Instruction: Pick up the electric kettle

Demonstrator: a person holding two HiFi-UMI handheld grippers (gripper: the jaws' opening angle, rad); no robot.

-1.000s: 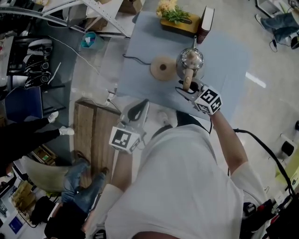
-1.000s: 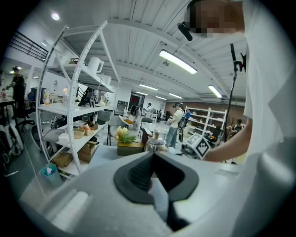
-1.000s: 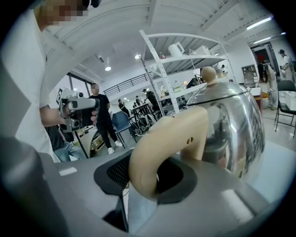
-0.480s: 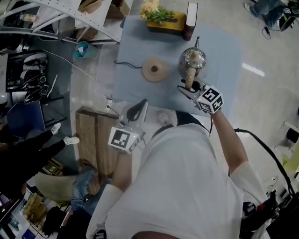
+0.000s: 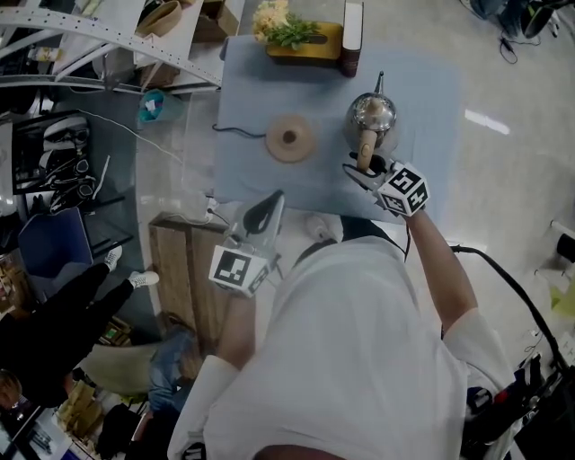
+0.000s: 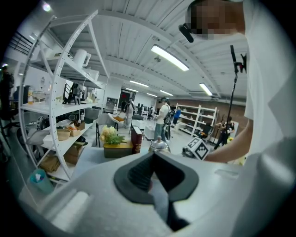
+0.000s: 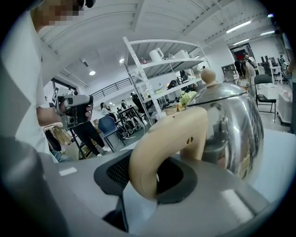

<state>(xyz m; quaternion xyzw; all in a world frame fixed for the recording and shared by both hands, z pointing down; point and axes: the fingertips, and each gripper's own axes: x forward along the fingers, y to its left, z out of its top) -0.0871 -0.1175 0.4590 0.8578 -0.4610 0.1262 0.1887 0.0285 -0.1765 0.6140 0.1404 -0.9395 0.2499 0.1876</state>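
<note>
The steel electric kettle (image 5: 371, 115) with a beige handle (image 5: 364, 151) is over the blue-grey table (image 5: 422, 90), to the right of its round wooden-coloured base (image 5: 289, 139) and off it. My right gripper (image 5: 364, 166) is shut on the handle (image 7: 166, 148), which fills the space between the pads, with the kettle's shiny body (image 7: 231, 120) just beyond. Near the table's front edge my left gripper (image 5: 274, 199) hangs with its jaws together and nothing in them (image 6: 155, 162). The left gripper view shows the kettle (image 6: 158, 145) small in the distance.
A planter with flowers (image 5: 296, 36) and an upright book (image 5: 350, 31) stand at the table's far edge. A cord (image 5: 238, 130) runs left from the base. A wooden bench (image 5: 180, 269) sits left of me and metal shelving (image 5: 90, 27) at far left.
The kettle, held by my right gripper, has moved to the right, away from its round base. The left gripper has kept its place in the picture.
</note>
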